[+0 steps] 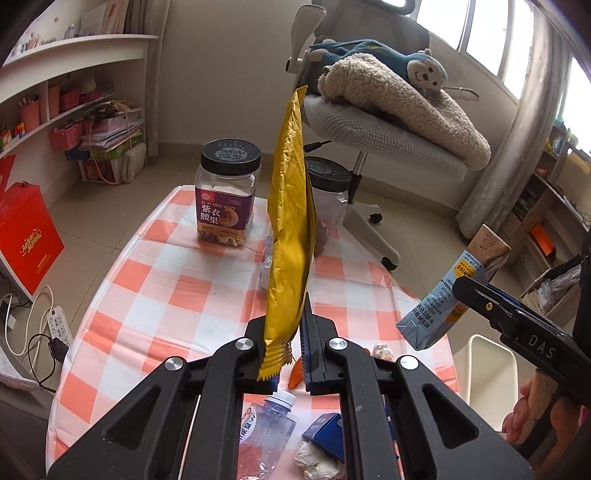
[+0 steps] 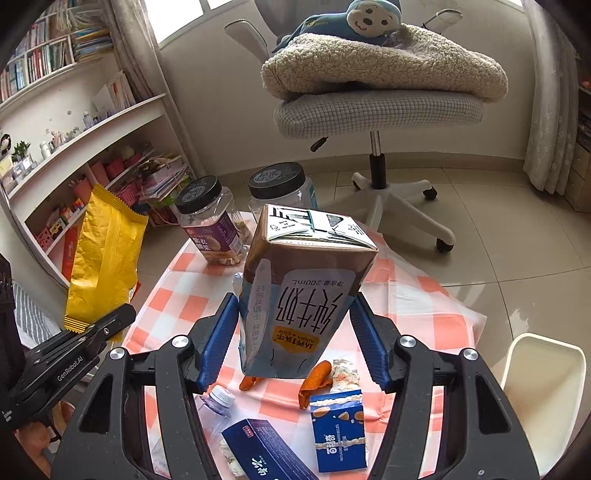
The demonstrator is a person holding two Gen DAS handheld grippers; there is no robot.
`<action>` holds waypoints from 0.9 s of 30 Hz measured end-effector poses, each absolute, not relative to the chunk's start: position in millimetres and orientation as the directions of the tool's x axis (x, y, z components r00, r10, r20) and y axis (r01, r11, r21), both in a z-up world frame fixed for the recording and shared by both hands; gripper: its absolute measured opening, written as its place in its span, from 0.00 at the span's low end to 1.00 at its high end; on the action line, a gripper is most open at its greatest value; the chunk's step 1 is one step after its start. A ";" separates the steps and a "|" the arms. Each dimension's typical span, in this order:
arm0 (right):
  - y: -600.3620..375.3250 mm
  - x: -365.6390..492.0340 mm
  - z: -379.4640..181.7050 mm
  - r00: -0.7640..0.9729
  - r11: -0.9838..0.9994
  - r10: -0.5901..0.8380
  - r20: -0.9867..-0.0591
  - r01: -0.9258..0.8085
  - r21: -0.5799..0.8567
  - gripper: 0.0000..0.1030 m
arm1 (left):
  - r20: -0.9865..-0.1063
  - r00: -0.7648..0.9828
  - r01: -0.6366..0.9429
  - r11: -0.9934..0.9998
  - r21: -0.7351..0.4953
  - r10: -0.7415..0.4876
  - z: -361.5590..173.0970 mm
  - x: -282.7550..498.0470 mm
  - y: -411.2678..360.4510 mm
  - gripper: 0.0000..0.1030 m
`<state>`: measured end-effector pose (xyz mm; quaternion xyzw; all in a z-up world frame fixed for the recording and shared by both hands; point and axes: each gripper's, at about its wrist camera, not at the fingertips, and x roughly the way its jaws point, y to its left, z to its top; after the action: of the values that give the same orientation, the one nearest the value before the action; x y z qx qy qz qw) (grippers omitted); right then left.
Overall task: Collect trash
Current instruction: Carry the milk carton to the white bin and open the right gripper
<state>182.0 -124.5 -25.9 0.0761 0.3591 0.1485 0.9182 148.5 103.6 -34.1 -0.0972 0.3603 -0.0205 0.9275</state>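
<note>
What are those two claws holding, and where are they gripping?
Left gripper pinches the yellow snack wrapper near its crimped bottom end. Right gripper clamps the milk carton by its two sides.

Left gripper pinched tight on wrapper, raised, angled downward. Right gripper about half spread, pads pressed on carton sides, also raised, angled downward. Bare hand on right handle.

Home setting, study or bedroom corner. Beyond the tongs: swivel chair carrying a fleece blanket and plush monkey. To their left, white shelves with books and pink baskets. Below them, checked tablecloth; tiled floor, curtained windows.
</note>
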 end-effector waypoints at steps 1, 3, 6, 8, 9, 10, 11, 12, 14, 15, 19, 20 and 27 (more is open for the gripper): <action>-126.3 180.0 -24.0 0.704 0.947 0.321 -0.633 -0.217 0.238 0.57 | -0.663 0.740 -0.027 0.980 -0.196 -0.112 -34.2 148.4 100.4 0.08; -132.7 177.2 -21.0 0.716 0.951 0.309 -0.626 -0.211 0.228 0.57 | -0.660 0.742 -0.018 0.980 -0.199 -0.120 -34.0 148.0 93.6 0.08; -143.5 174.1 -18.5 0.728 0.956 0.291 -0.621 -0.198 0.216 0.57 | -0.653 0.746 -0.007 0.979 -0.205 -0.131 -34.1 147.0 85.2 0.08; -150.7 172.7 -17.1 0.735 0.961 0.276 -0.619 -0.186 0.206 0.57 | -0.652 0.745 0.003 0.978 -0.207 -0.141 -34.8 147.3 78.9 0.08; -155.0 172.2 -16.6 0.738 0.962 0.270 -0.619 -0.180 0.205 0.57 | -0.652 0.744 0.009 0.978 -0.208 -0.145 -35.4 147.4 75.4 0.08; -158.7 171.9 -16.5 0.739 0.963 0.266 -0.619 -0.175 0.204 0.57 | -0.653 0.742 0.016 0.978 -0.208 -0.151 -35.9 147.4 71.7 0.08; -163.9 170.7 -16.3 0.741 0.964 0.260 -0.619 -0.169 0.204 0.57 | -0.653 0.741 0.024 0.978 -0.207 -0.156 -36.5 147.2 68.0 0.08; -167.6 169.9 -15.9 0.744 0.966 0.254 -0.618 -0.162 0.201 0.57 | -0.653 0.740 0.031 0.978 -0.205 -0.160 -37.2 147.2 64.1 0.08; -176.5 169.2 -14.9 0.749 0.969 0.241 -0.618 -0.149 0.196 0.57 | -0.655 0.736 0.044 0.979 -0.201 -0.168 -39.0 147.6 56.2 0.08; -181.5 168.3 -14.3 0.752 0.970 0.234 -0.616 -0.142 0.195 0.57 | -0.657 0.734 0.050 0.978 -0.200 -0.172 -40.1 148.0 52.1 0.08; -201.3 165.9 -11.6 0.764 0.976 0.203 -0.613 -0.108 0.189 0.57 | -0.661 0.726 0.077 0.977 -0.198 -0.191 -43.7 147.9 36.1 0.09; -206.2 164.9 -11.1 0.767 0.978 0.192 -0.612 -0.096 0.187 0.57 | -0.660 0.725 0.084 0.977 -0.197 -0.195 -44.3 147.7 31.9 0.09; -258.0 161.2 -9.7 0.780 0.979 0.121 -0.614 0.008 0.204 0.57 | -0.661 0.714 0.135 0.972 -0.190 -0.228 -48.2 147.8 3.7 0.09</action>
<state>161.2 -258.0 -9.7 0.0981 0.3305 0.0302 0.9382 147.8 3.7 -48.2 -0.0642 0.3649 -0.0983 0.9236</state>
